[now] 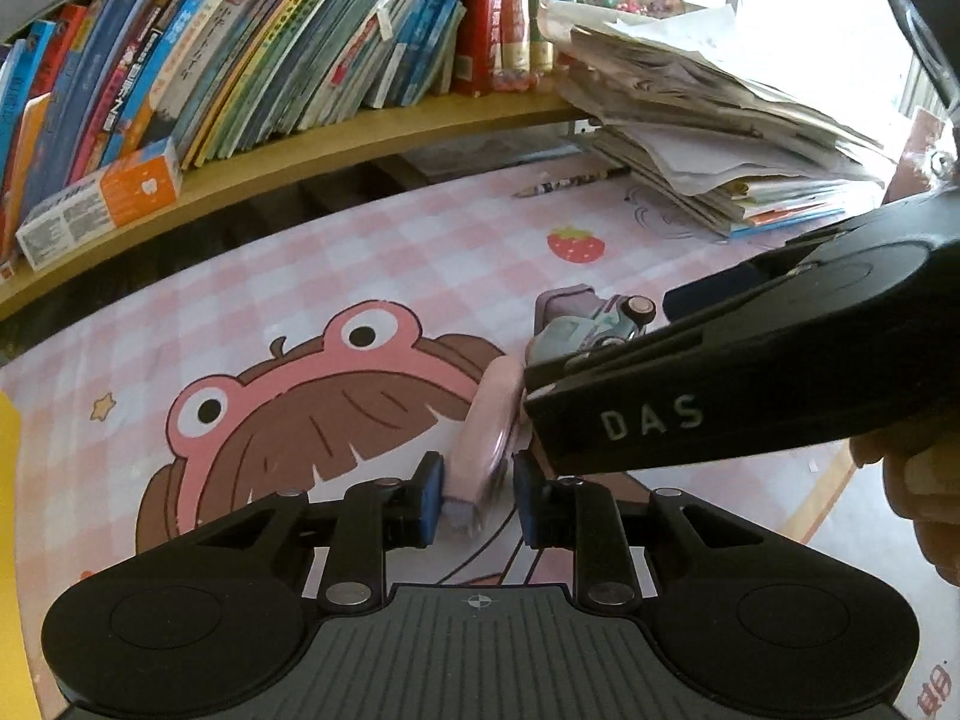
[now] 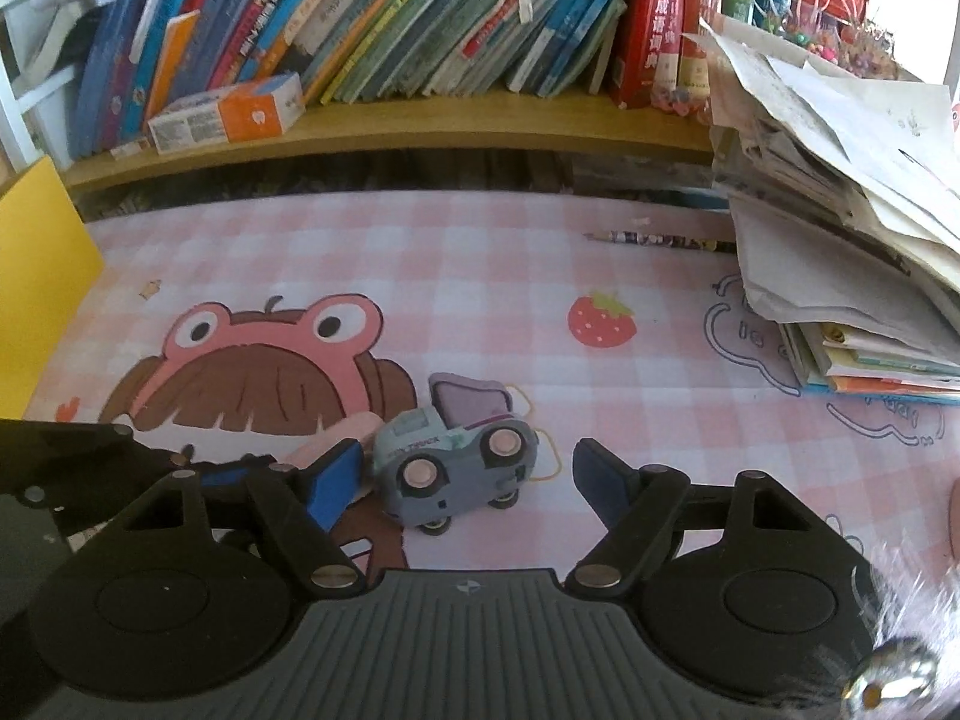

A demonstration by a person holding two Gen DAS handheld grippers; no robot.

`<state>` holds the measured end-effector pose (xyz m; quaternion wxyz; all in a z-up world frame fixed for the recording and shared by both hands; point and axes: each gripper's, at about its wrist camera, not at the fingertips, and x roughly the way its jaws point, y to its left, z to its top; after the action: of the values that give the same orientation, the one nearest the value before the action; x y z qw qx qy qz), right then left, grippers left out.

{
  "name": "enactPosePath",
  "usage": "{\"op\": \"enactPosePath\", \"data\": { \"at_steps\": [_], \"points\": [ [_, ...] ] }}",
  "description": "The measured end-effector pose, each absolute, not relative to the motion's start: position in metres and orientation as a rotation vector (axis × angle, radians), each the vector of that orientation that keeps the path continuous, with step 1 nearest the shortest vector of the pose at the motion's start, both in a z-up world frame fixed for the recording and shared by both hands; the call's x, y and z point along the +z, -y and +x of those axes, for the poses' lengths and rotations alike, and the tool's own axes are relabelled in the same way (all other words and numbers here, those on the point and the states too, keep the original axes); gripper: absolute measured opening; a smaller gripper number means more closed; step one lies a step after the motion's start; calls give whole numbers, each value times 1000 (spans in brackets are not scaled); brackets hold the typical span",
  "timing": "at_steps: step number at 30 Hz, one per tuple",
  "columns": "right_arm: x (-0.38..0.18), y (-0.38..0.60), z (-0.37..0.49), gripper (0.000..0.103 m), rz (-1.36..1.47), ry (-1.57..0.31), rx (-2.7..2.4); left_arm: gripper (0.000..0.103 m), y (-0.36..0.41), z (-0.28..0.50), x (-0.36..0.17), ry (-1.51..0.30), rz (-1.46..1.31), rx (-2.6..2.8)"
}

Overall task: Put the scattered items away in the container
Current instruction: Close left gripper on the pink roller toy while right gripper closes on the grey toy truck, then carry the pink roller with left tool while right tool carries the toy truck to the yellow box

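Left hand-held gripper straddles a pink flat item at lower centre, fingers not quite pinching it. Right hand-held gripper spread wide around the toy truck on the bench. Pencil upper right. Both toys are outside; whether the yellow thing at left is the container, I can't tell.

The left hand-held gripper and right hand-held gripper look like matt black plastic with blue rubbery pads, bright metal screw heads and a ribbed grey plate. The toy truck has a smooth, painted, slightly glossy finish. A printed pink checked mat with a smooth sheen covers the worktop; the shelf is pale wood, beside crumpled paper.
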<state>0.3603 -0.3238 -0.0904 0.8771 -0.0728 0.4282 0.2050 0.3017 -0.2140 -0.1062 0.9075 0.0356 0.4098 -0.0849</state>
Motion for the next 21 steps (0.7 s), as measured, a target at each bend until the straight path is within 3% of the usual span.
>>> {"op": "enactPosePath", "data": {
  "at_steps": [4, 6, 9, 21],
  "points": [
    [-95, 323, 363, 70, -153, -911, 430, 24, 212, 305, -107, -835, 60, -185],
    [-94, 323, 362, 61, -148, -913, 433, 22, 211, 304, -108, -826, 63, -192],
    [-93, 323, 360, 60, -140, -915, 438, 14, 209, 303, -108, -829, 70, -190],
    [-79, 327, 330, 60, -108, -910, 470, 14, 180, 270, -82, -830, 33, -159]
  ]
}}
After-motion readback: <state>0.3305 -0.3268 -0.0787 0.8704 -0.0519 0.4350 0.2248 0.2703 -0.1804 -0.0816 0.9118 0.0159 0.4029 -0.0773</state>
